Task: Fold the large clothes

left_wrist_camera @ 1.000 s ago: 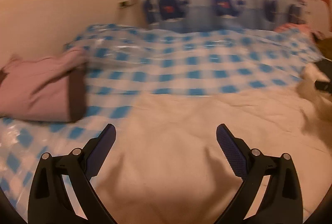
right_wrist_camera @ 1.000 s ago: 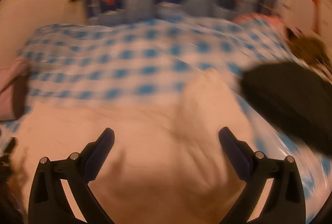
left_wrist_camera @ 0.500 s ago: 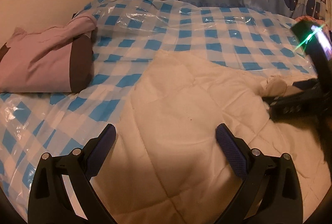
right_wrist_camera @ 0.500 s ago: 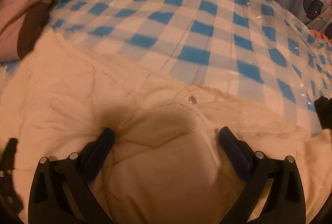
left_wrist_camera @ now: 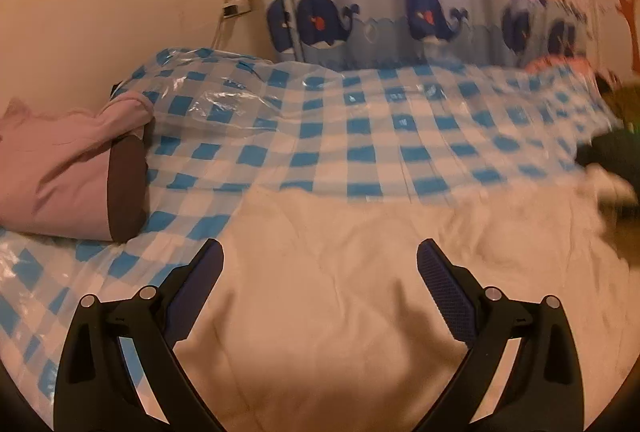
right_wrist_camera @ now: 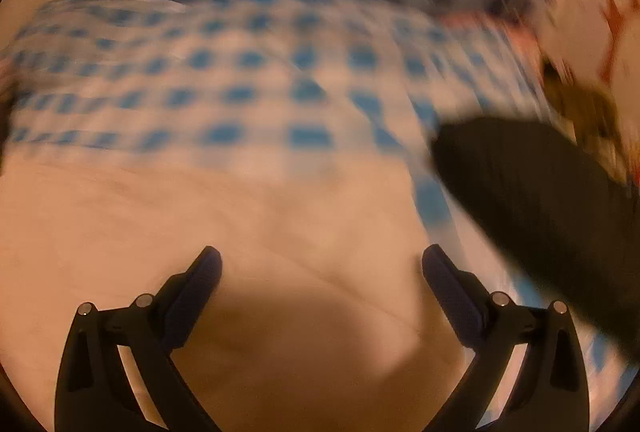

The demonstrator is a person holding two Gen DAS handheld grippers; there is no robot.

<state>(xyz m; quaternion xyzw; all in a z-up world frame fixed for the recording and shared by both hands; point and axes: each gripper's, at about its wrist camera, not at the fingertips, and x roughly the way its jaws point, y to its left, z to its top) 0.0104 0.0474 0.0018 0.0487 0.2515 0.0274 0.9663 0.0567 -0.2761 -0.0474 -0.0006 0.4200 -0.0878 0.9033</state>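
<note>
Left hand-held gripper [left_wrist_camera: 320, 264]: jaws wide apart, empty, low centre of frame, over cream garment [left_wrist_camera: 360, 292]. Right hand-held gripper [right_wrist_camera: 320, 268]: likewise spread, empty, over same garment [right_wrist_camera: 200, 232]; view blurred. Garment: spread flat across lower frame, long axis left to right, directly ahead of both; neither clearly nearer. Bed [left_wrist_camera: 360, 136]: blue check under clear plastic. Pink pillow [left_wrist_camera: 68, 172] at left. Whale curtain [left_wrist_camera: 420, 20], top.

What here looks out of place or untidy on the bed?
Nothing is damaged or spilled. The cream garment lies wrinkled and unfolded on the checked plastic sheet. Both grippers, left and right, are open above it. A dark garment lies loosely beside it; the right view is too blurred for detail.
</note>
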